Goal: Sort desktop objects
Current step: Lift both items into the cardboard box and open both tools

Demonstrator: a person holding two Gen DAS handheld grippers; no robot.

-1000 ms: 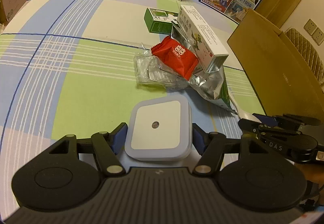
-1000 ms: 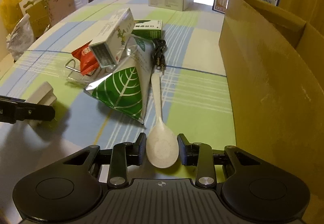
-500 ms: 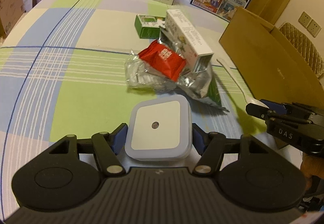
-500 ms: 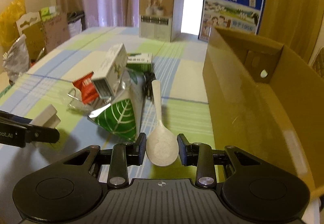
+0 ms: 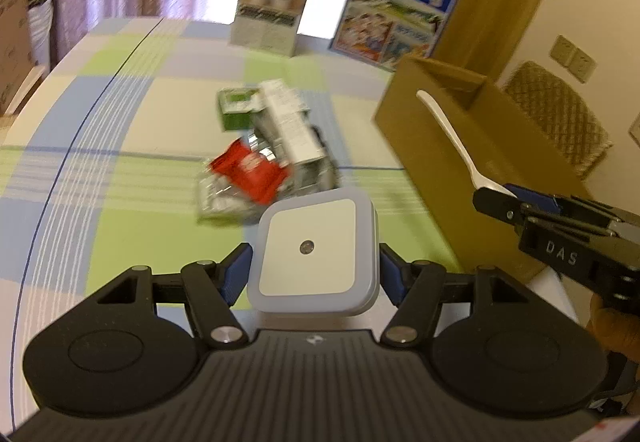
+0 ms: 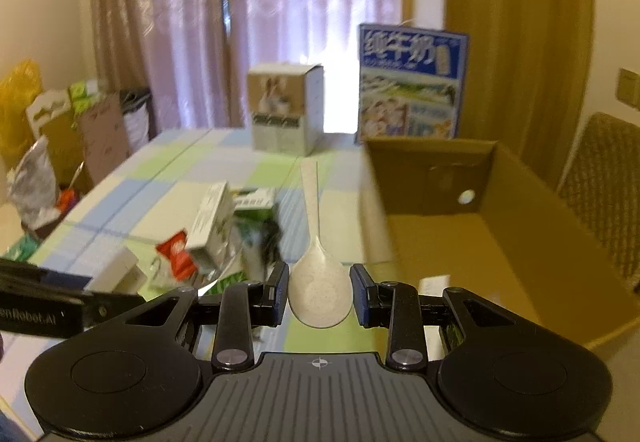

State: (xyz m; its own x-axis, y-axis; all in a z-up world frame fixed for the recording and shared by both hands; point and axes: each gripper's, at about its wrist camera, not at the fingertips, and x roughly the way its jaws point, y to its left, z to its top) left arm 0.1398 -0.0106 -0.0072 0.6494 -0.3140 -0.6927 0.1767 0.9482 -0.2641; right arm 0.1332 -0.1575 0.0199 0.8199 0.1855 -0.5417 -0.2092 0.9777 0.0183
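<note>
**Both my grippers loaded above the checked table**

Far off on the left, past the edge of the checked tablecloth [image 5: 120, 102], stand cardboard boxes and bags [image 6: 60, 130] by the pink curtain [image 6: 280, 2].

My left gripper [image 5: 312, 274] is clamped on a square night light [image 5: 314, 256], pale blue rim, white face, a small dark dot in its middle; the blue pads press its two sides and it sits clear above the cloth.

Beyond it, mid-table, lies a blurred heap: a red snack packet [image 5: 250, 172] on top of clear crinkled wrapping [image 5: 224, 202], a long white carton [image 5: 288, 126] leaning across a silvery bag, and a small green box [image 5: 236, 108] just behind. At the far edge stand a tan product box [image 5: 272, 14] and, to its right, a blue milk carton case [image 5: 400, 22].

My right gripper [image 6: 319, 292] grips a cream spoon [image 6: 316, 262] by its bowl, pads on either side, the handle pointing away from me. In the left camera the handle rises in front of the open cardboard box [image 6: 500, 234], which stands at the right of the table. Right of the box is a woven chair back [image 5: 560, 122].
</note>
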